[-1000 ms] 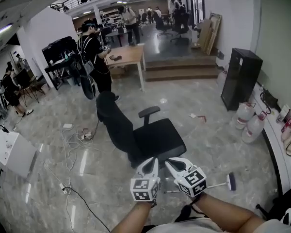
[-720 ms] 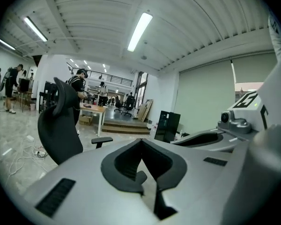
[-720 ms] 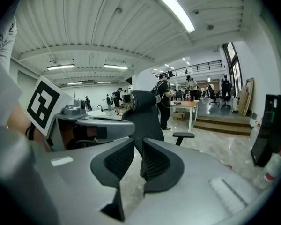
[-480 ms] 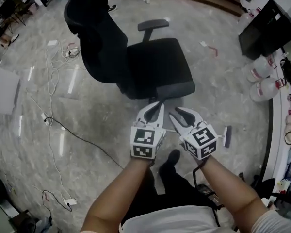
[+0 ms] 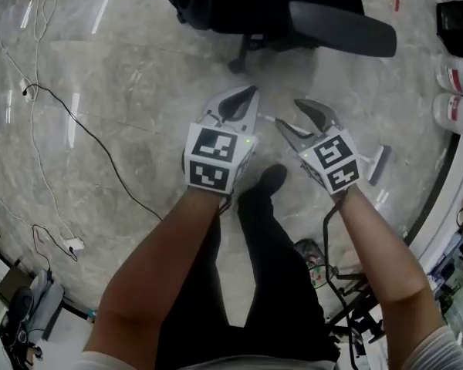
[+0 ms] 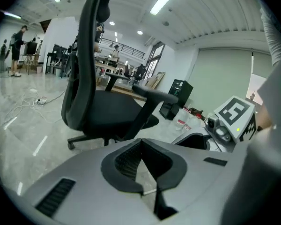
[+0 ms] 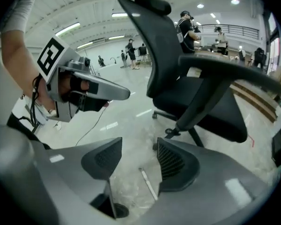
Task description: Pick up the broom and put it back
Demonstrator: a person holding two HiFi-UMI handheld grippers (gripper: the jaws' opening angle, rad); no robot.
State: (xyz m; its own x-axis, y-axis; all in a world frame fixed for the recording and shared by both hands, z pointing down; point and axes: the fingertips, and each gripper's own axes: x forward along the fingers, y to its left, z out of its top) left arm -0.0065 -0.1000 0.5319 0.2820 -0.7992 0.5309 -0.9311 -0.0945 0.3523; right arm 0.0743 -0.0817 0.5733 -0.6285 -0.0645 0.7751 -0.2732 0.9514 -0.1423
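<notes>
The left arm (image 5: 166, 260) and right arm (image 5: 378, 260) reach down side by side. The left gripper (image 5: 245, 97) holds its 2 jaws together; the right gripper (image 5: 289, 114) is opening, empty.

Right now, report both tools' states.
Left tool: closed, empty.
Right tool: opening, gripping nothing; broom handle on floor seen through its gap.

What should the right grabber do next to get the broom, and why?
Probably lower the right gripper onto the broom handle, then close. Its jaws are opening with nothing between the pads, and the thin handle lies on the floor just beyond them.
</notes>
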